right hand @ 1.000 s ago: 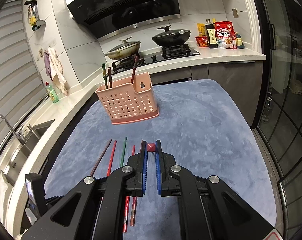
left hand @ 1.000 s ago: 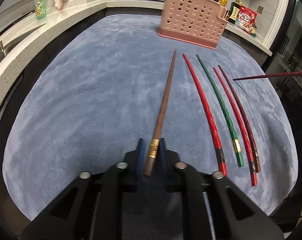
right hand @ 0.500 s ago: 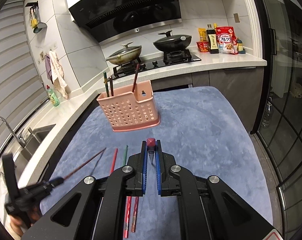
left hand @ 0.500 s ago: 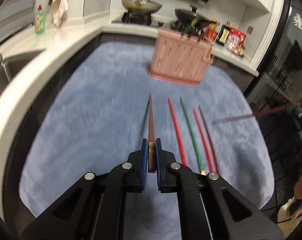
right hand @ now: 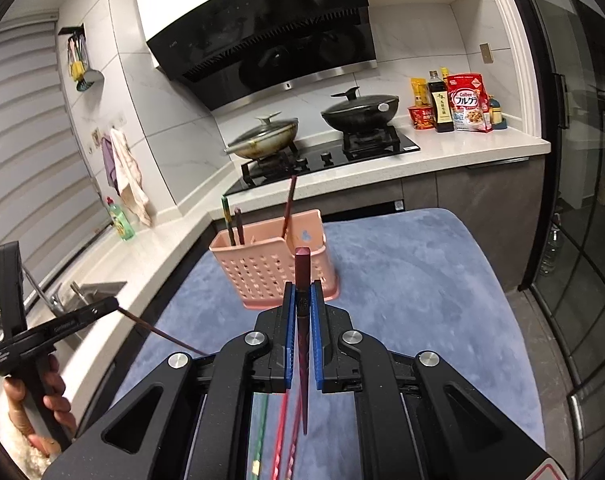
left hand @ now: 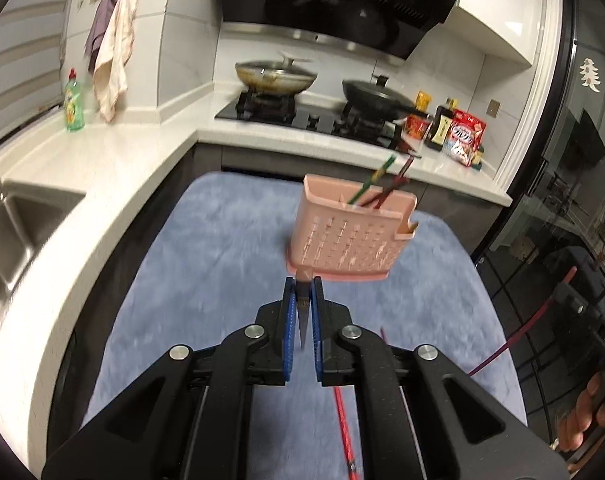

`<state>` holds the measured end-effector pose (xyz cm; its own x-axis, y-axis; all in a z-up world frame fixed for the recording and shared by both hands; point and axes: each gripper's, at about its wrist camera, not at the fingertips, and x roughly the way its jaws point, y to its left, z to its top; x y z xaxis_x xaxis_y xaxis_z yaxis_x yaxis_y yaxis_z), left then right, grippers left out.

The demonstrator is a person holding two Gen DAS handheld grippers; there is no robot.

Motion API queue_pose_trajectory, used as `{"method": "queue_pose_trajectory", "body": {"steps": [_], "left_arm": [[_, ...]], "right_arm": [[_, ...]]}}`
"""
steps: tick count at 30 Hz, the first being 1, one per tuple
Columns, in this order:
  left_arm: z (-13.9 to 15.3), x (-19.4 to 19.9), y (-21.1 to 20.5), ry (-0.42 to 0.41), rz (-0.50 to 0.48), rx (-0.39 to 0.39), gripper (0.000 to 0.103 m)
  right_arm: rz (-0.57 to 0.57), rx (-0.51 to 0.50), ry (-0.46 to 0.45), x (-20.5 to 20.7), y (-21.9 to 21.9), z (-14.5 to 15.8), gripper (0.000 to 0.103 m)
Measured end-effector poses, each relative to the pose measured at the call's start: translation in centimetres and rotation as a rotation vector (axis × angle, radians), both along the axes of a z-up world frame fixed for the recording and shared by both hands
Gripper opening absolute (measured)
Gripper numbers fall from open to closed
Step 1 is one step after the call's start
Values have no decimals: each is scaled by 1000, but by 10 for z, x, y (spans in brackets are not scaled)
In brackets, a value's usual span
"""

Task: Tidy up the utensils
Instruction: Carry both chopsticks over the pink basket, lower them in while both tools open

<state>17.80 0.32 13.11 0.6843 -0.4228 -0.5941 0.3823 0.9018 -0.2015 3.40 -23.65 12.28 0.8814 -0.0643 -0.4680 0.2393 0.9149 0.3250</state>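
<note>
Chopsticks: three in the pink caddy [right hand: 262,270], one per gripper.

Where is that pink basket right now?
The pink basket stands on the blue mat, ahead of both grippers, in front of the stove counter, with three chopsticks in it.

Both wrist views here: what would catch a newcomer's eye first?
Probably the pink perforated basket standing on the blue mat, a few chopsticks already poking out of it. Next, each gripper is clamped on one chopstick above the mat: the left gripper on a brown chopstick, the right gripper on a dark red chopstick. More chopsticks lie on the mat below.
</note>
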Motion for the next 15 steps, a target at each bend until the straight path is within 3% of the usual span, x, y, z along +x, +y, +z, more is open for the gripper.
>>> {"method": "queue_pose_trajectory", "body": {"steps": [9, 15], "left_arm": [[60, 28, -21, -79, -30, -63, 7], [114, 49, -32, -200, 1, -100, 7]], "right_arm": [[39, 46, -105, 32, -17, 39, 7], [24, 51, -229, 68, -38, 85, 7]]}}
